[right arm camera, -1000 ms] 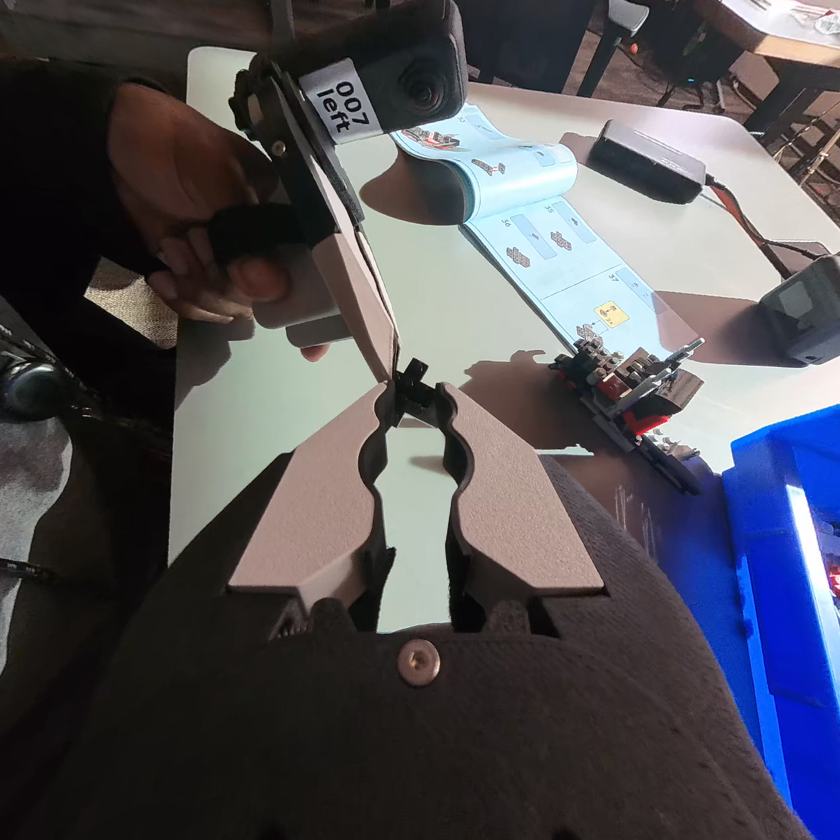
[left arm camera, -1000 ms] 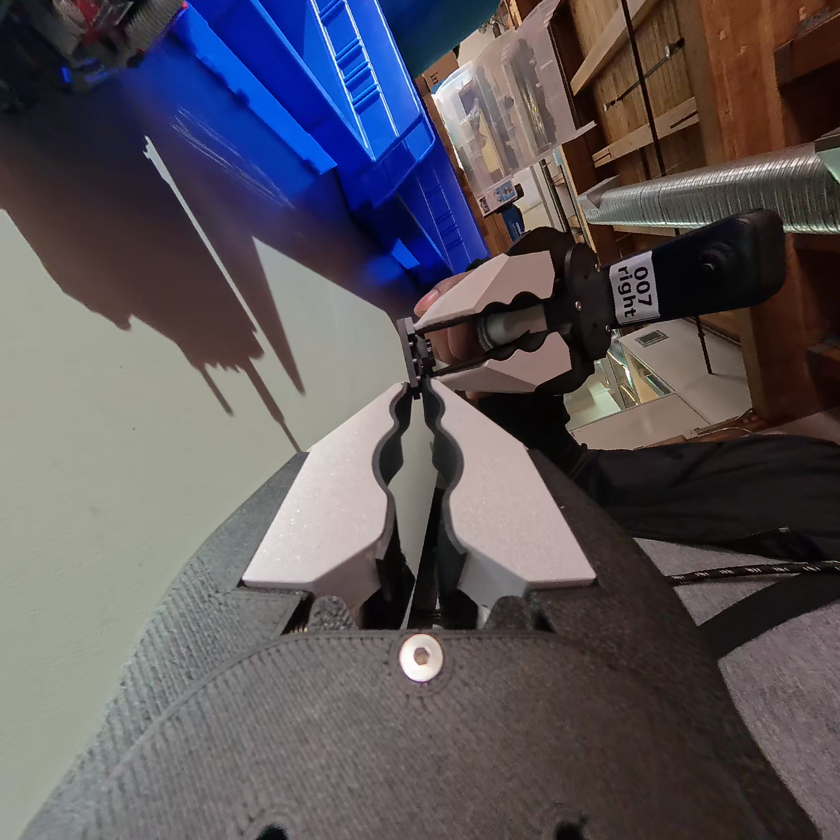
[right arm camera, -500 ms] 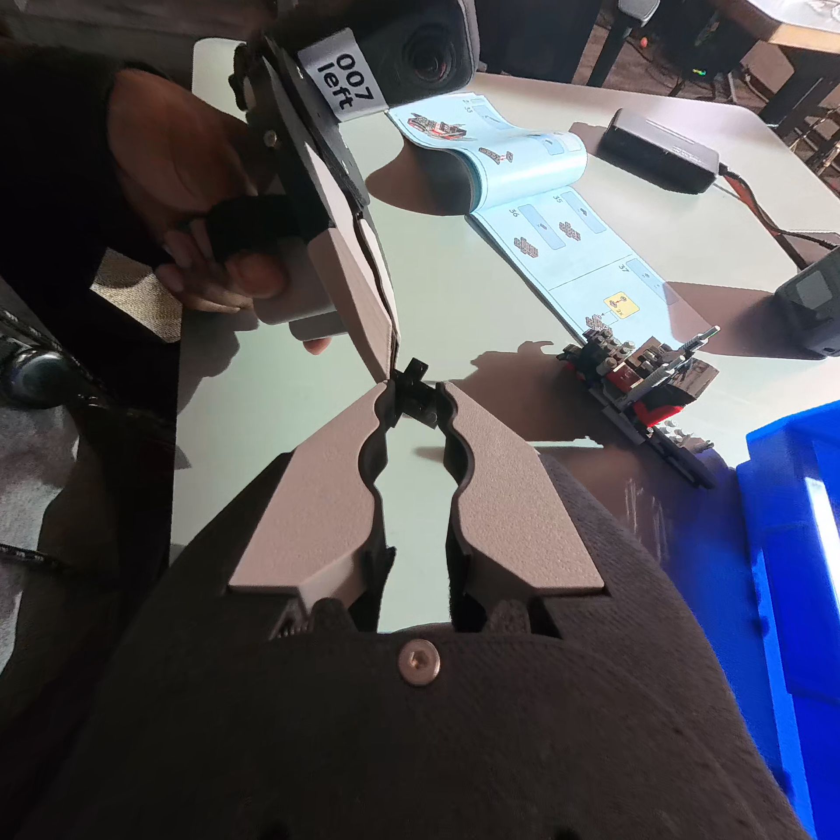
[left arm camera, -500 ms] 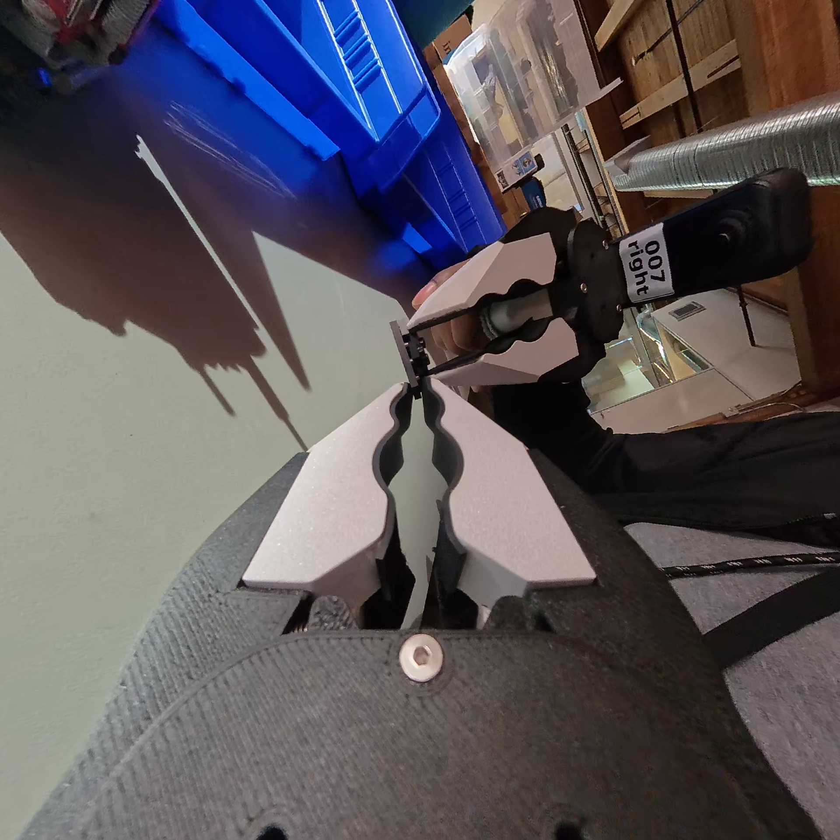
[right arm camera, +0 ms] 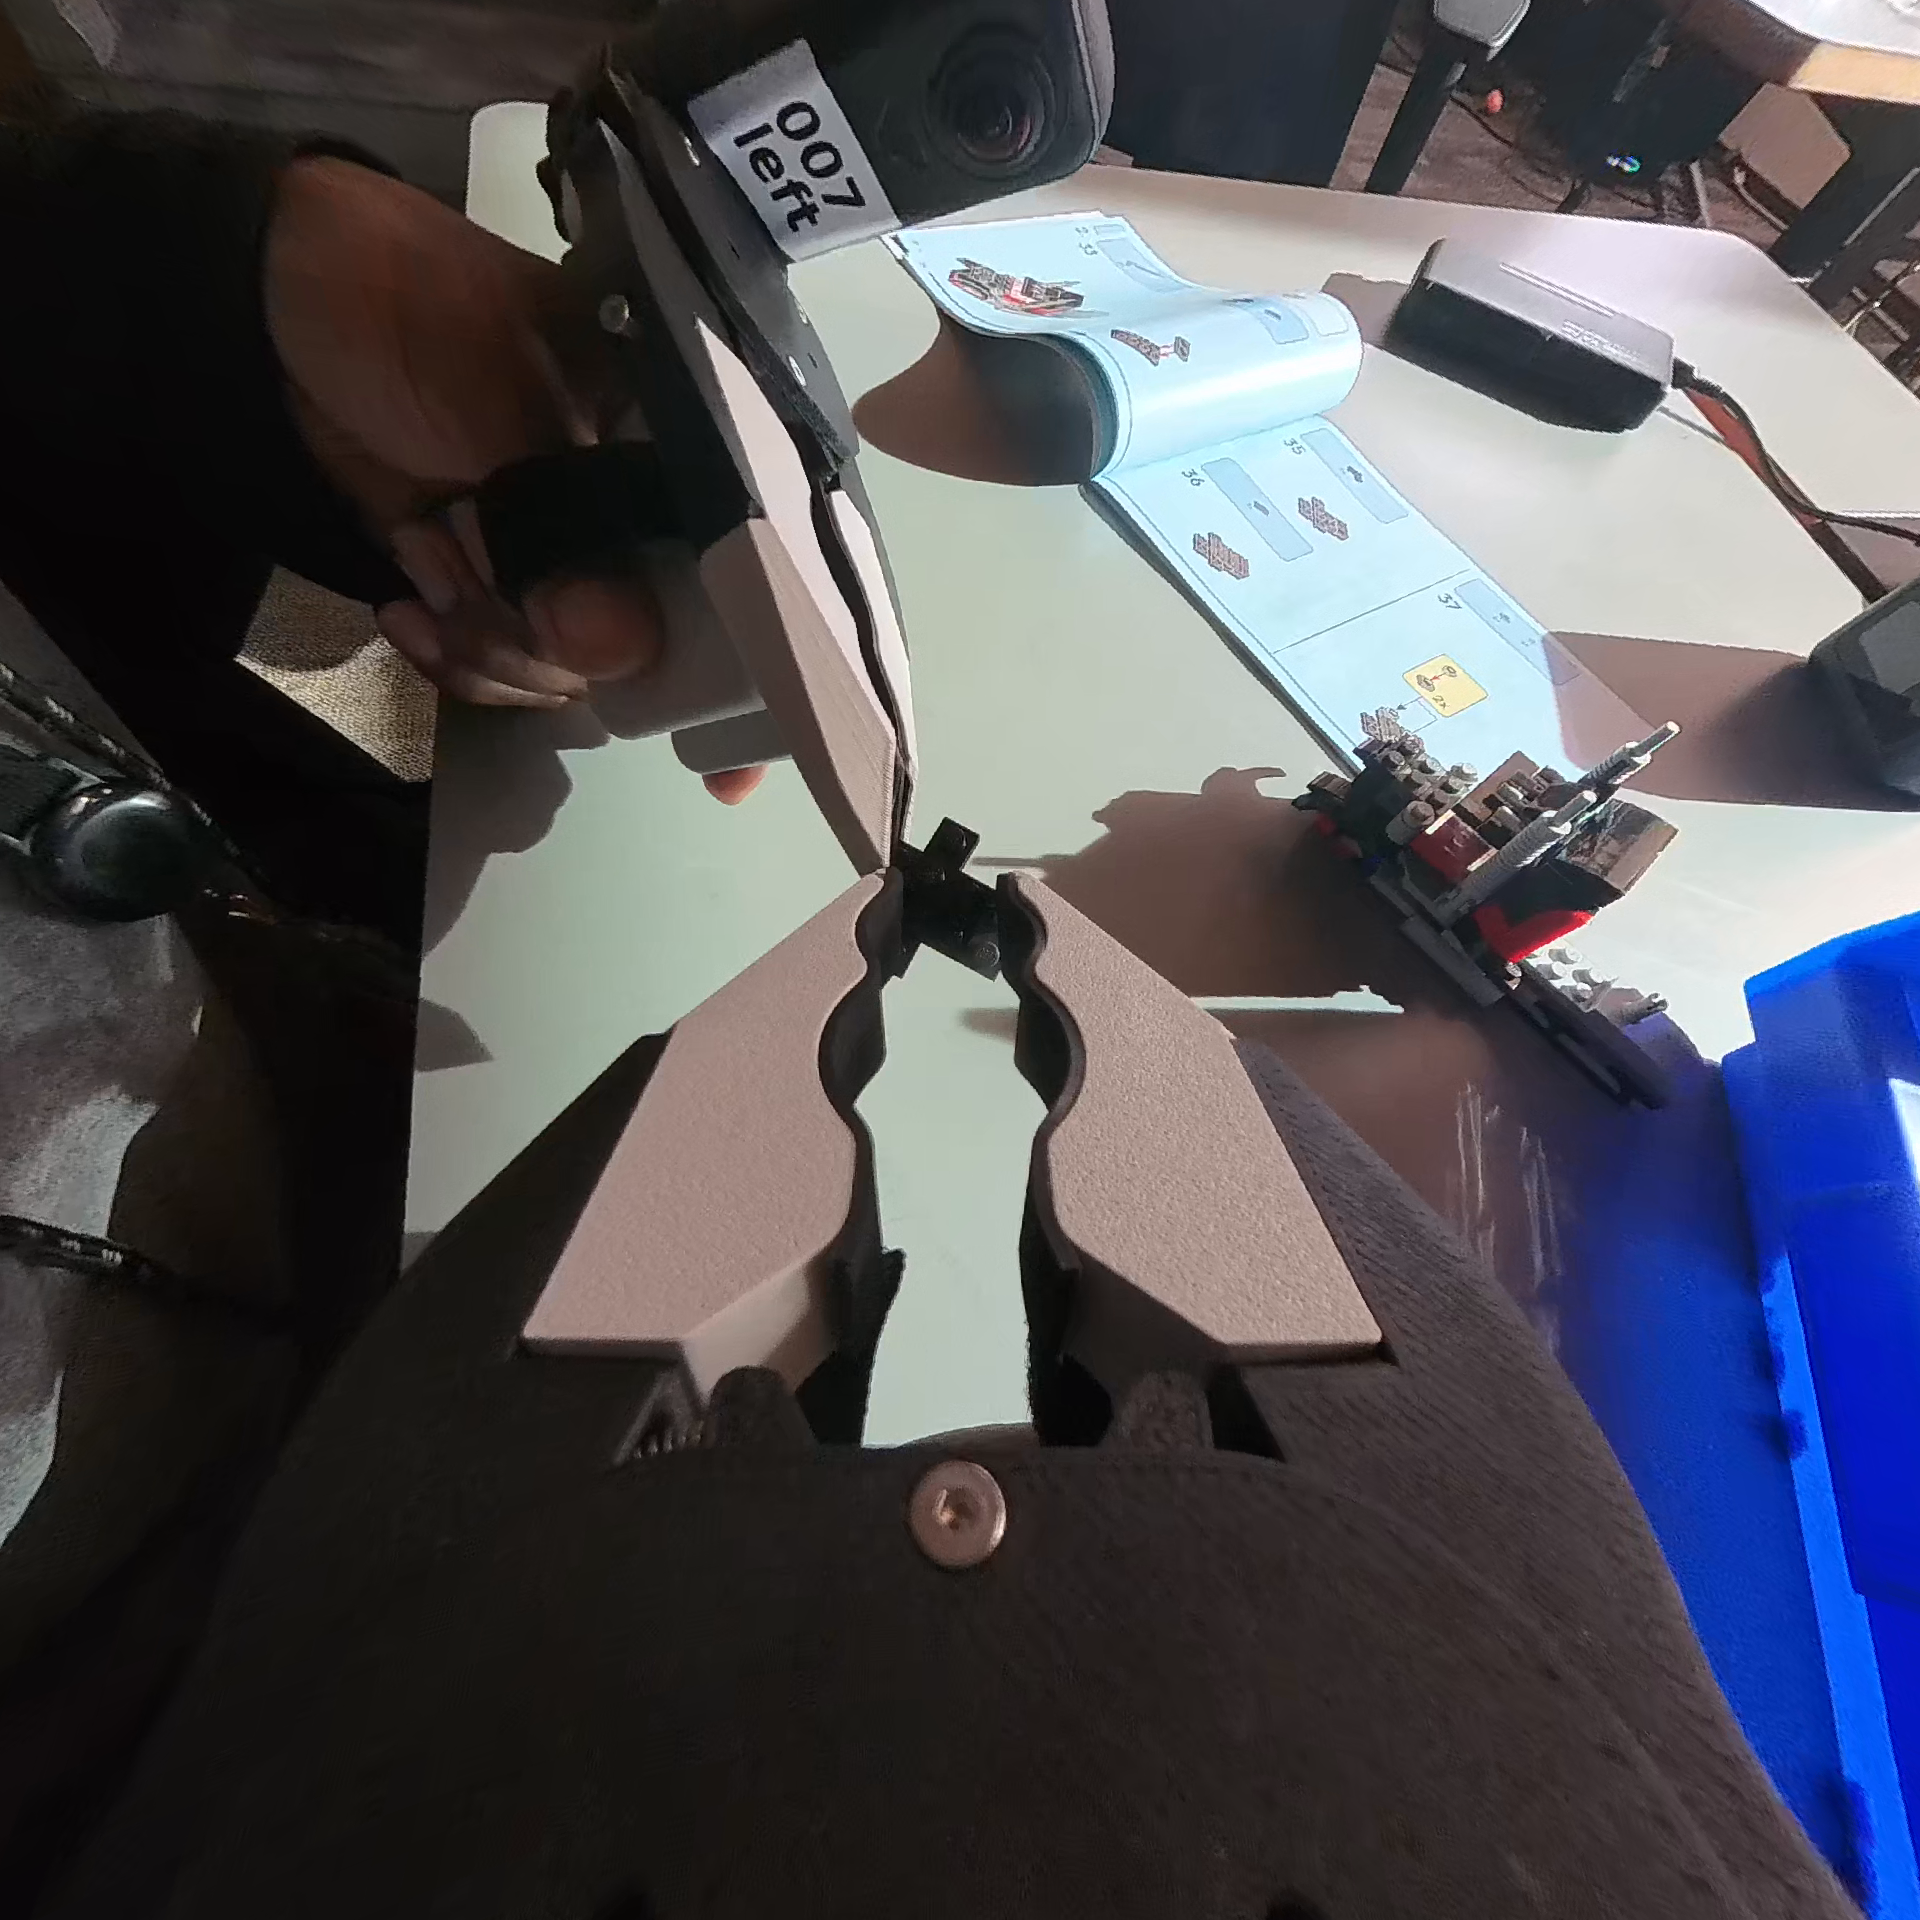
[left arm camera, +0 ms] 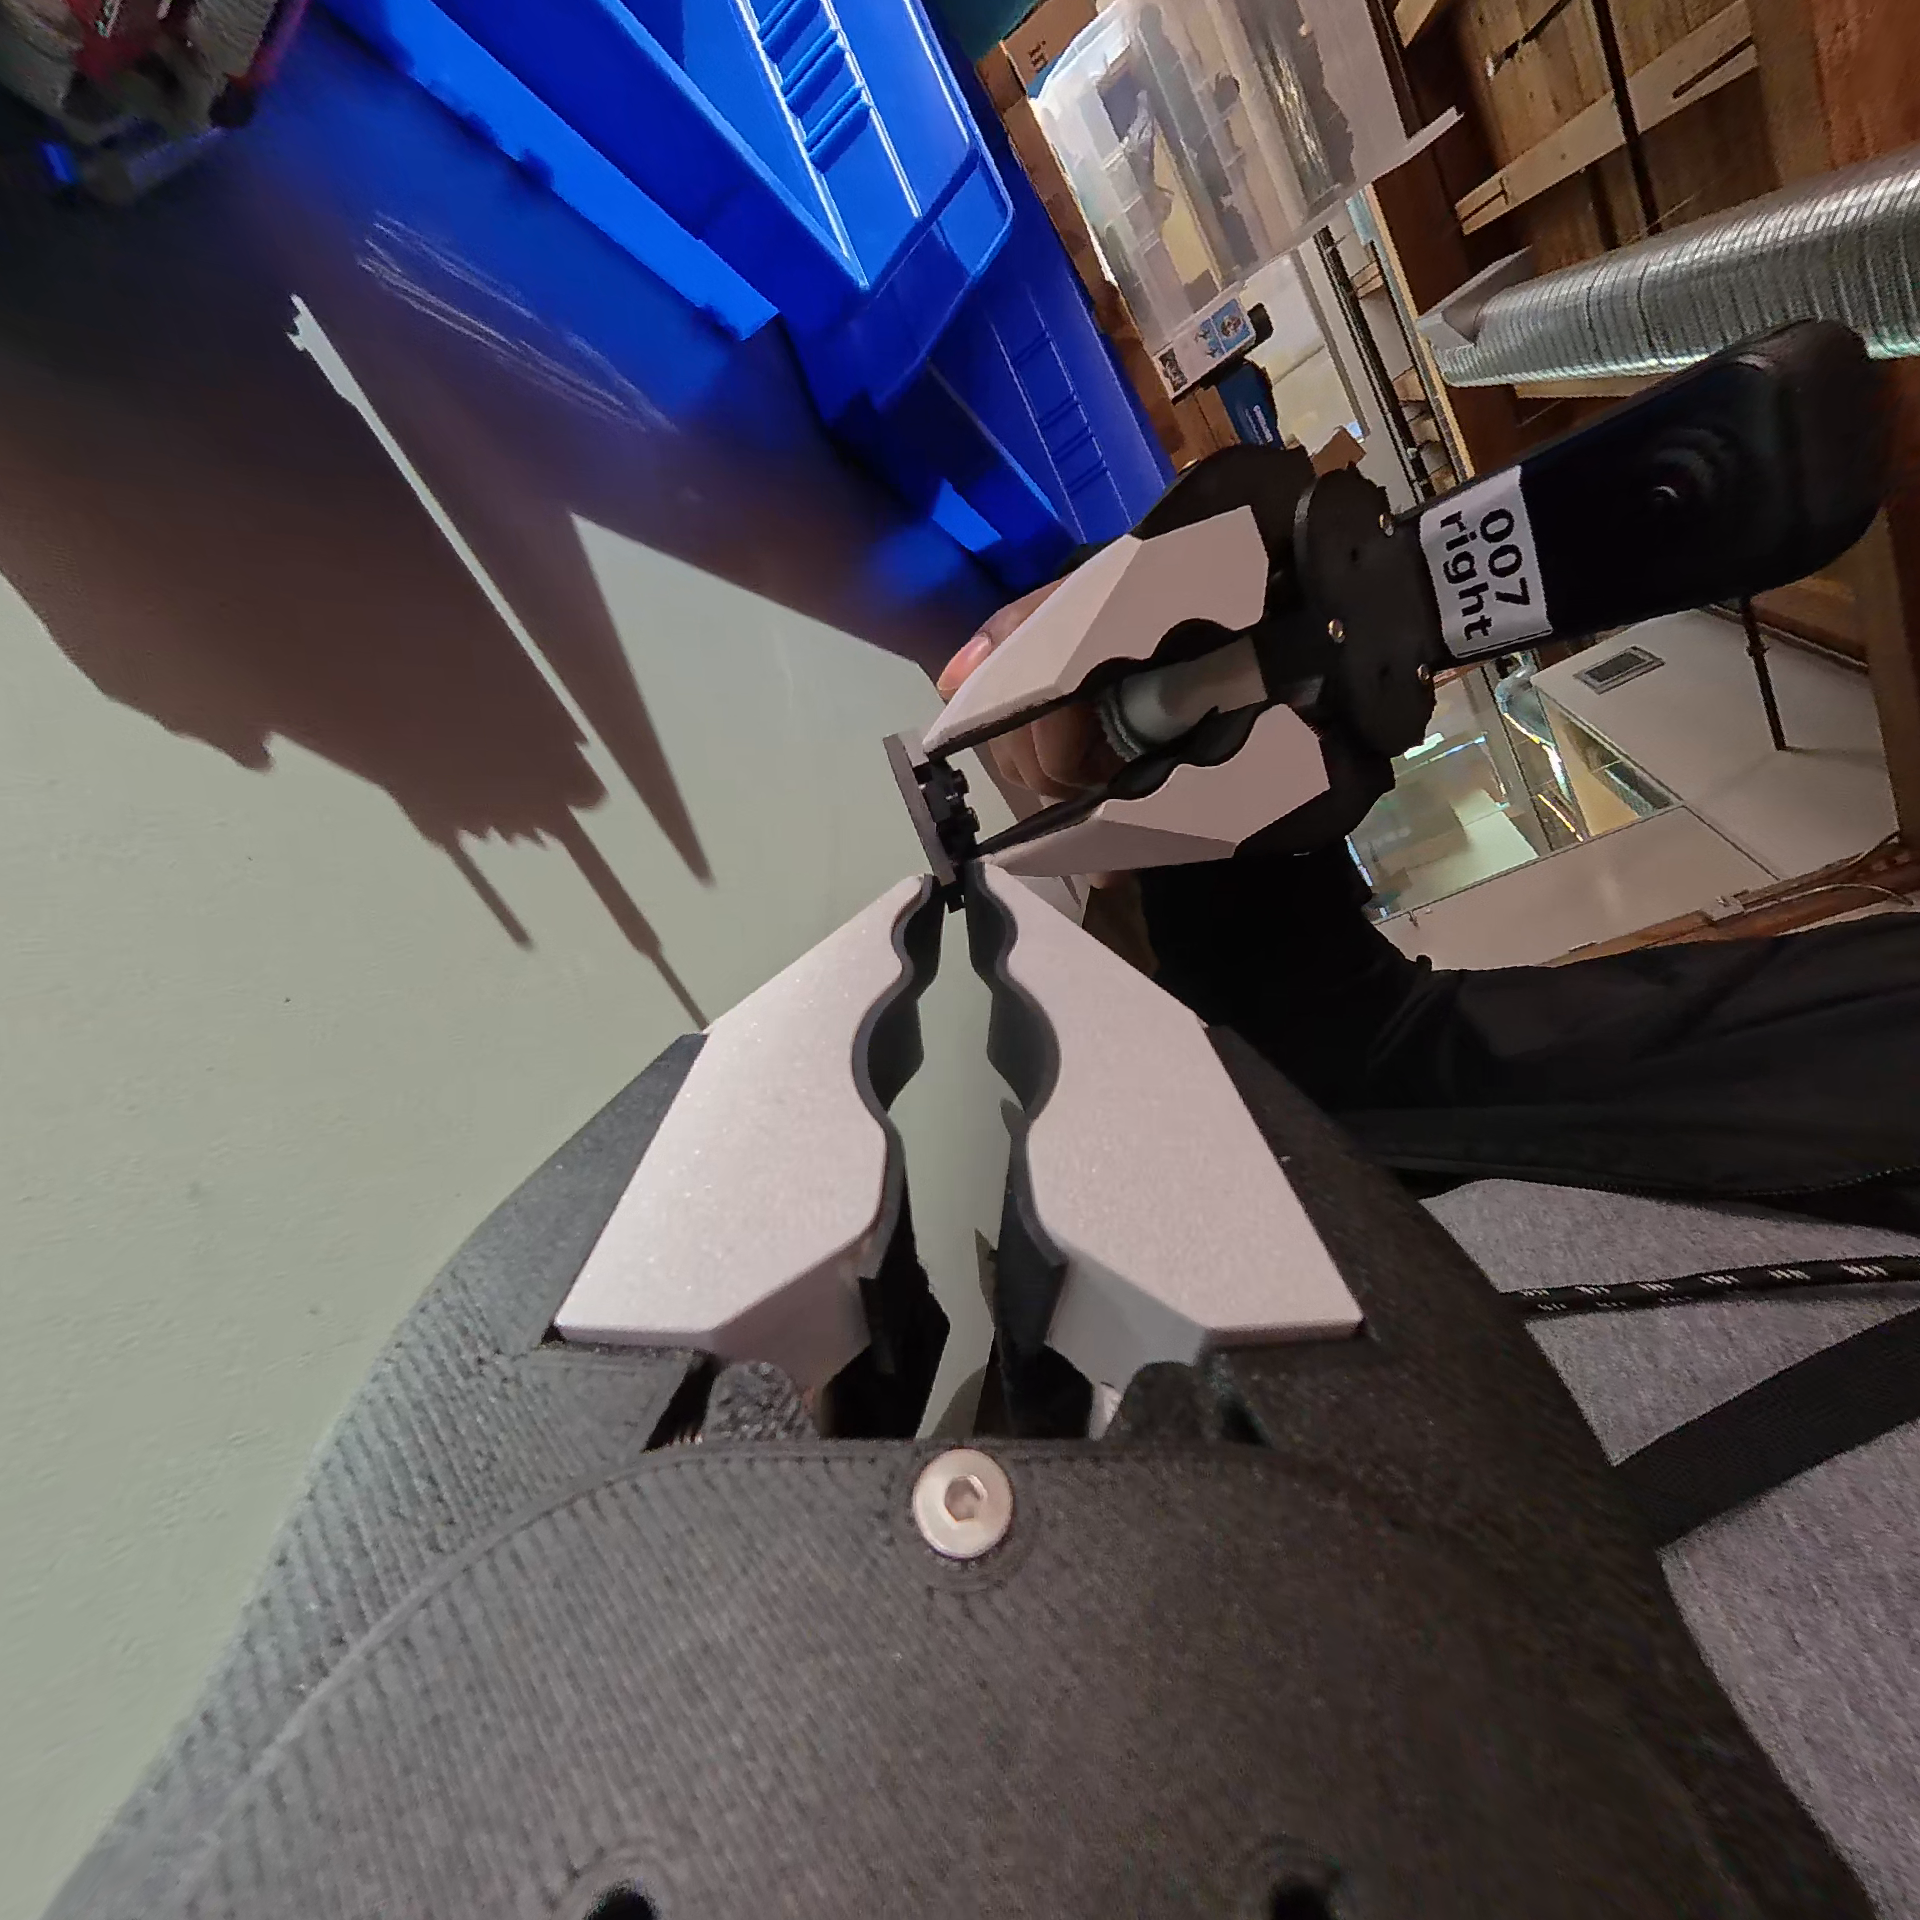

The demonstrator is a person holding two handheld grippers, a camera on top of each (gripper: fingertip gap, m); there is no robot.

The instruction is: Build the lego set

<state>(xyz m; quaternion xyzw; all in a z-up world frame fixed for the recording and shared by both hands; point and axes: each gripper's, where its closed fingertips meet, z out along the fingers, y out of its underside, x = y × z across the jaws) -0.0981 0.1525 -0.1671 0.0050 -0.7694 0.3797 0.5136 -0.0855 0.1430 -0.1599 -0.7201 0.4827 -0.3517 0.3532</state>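
My right gripper (right arm camera: 945, 904) is shut on a small dark grey lego plate (right arm camera: 961, 930) and holds it above the table. My left gripper (left arm camera: 951, 891) is shut on a small black lego piece (left arm camera: 954, 896). Its tips meet the plate (left arm camera: 925, 800) held by the right gripper (left arm camera: 961, 805), so the two grippers stand tip to tip. In the right wrist view the left gripper (right arm camera: 896, 831) comes in from the upper left, and the black piece (right arm camera: 948, 842) sticks out at its tip. A partly built red, grey and black lego model (right arm camera: 1486, 862) stands on the table to the right.
An open light blue instruction booklet (right arm camera: 1299, 499) lies behind the model. Blue bins (right arm camera: 1818, 1299) stand at the right, and they also show in the left wrist view (left arm camera: 831, 208). A black box (right arm camera: 1527, 343) with a cable and a small dark device (right arm camera: 1870, 686) sit at the far side of the pale green table (right arm camera: 1039, 644). Less than 4 cm separates the two grippers' tips.
Both grippers stay shut and tip to tip. Both have tilted slightly, so the model and booklet sit a little farther right in the right wrist view.
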